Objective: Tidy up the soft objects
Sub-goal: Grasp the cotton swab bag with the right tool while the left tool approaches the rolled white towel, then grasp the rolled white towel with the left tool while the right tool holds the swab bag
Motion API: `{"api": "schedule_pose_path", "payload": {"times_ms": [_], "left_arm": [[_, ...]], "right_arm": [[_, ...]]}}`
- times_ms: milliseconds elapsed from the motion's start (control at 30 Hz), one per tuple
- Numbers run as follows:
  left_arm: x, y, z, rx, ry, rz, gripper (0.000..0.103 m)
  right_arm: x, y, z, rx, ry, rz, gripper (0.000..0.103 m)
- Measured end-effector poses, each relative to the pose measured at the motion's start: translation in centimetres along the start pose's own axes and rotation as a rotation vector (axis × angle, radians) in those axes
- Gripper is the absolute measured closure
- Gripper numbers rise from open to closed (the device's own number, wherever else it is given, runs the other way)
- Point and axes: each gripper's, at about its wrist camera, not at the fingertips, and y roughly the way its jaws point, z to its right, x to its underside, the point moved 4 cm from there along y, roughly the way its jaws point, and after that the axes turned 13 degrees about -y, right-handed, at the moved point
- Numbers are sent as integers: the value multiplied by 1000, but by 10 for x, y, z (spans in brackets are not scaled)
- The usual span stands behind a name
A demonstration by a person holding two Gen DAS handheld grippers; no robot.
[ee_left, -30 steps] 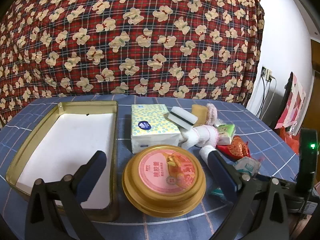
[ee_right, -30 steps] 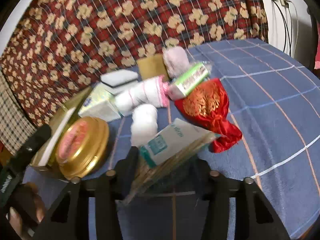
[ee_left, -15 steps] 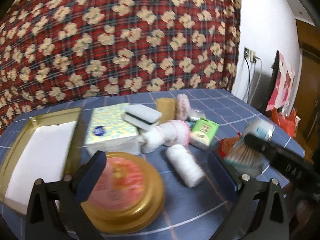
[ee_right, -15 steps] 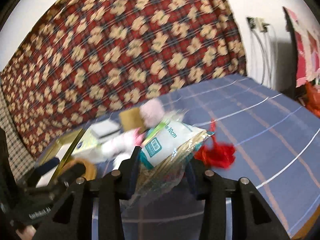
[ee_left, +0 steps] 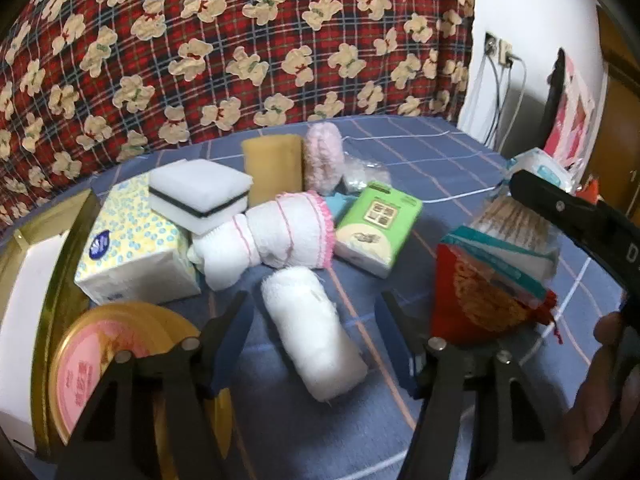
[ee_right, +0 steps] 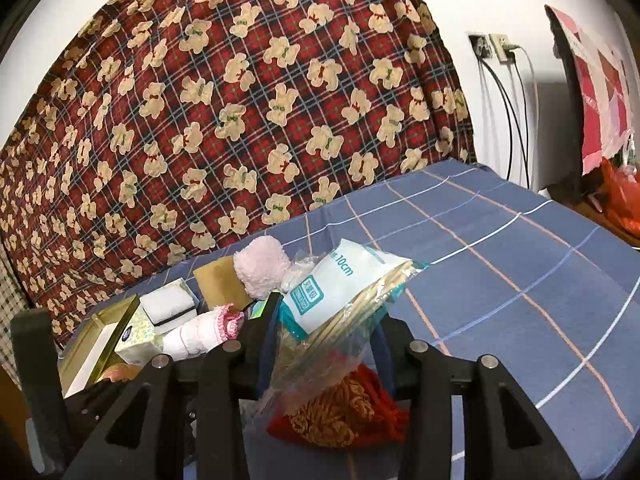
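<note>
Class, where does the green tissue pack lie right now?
In the left wrist view, the green tissue pack lies mid-table on the blue cloth, right of the pink-trimmed towel roll.

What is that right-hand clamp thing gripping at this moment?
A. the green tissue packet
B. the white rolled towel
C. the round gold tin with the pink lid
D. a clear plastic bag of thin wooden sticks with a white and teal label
D: in the right wrist view the right gripper has its blue pads pressed on the clear plastic bag of thin wooden sticks, lifted over the red pouch.
</note>
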Motion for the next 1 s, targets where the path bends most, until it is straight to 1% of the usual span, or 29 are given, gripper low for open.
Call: {"api": "schedule_pose_path", "payload": {"times_ms": [167, 267, 433, 533, 567, 667, 733, 867, 1000], "left_arm": [[-2, 9, 2, -48, 24, -8, 41], [-3, 14, 3, -80, 28, -5, 39], [-5, 16, 2, -87, 27, -2, 39], [-4, 7, -4, -60, -24, 26, 39], [-3, 6, -5, -59, -26, 25, 39], [0, 7, -1, -105, -5, 11, 39], [1, 3, -1, -96, -31, 13, 39], [6, 12, 7, -146, 30, -7, 38], [5, 20, 15, -136, 60, -32, 37]], "right_arm": [[4, 10, 3, -10, 11, -10, 59], [4, 15, 7, -34, 40, -18, 59], [9, 20, 19, -69, 112, -35, 59], [8, 16, 19, -75, 114, -16, 59], [9, 16, 19, -77, 119, -16, 59], [9, 16, 22, -83, 134, -13, 59], [9, 15, 21, -90, 131, -6, 59], [9, 15, 22, -97, 134, -3, 59], [9, 13, 23, -105, 140, 10, 59]]}}
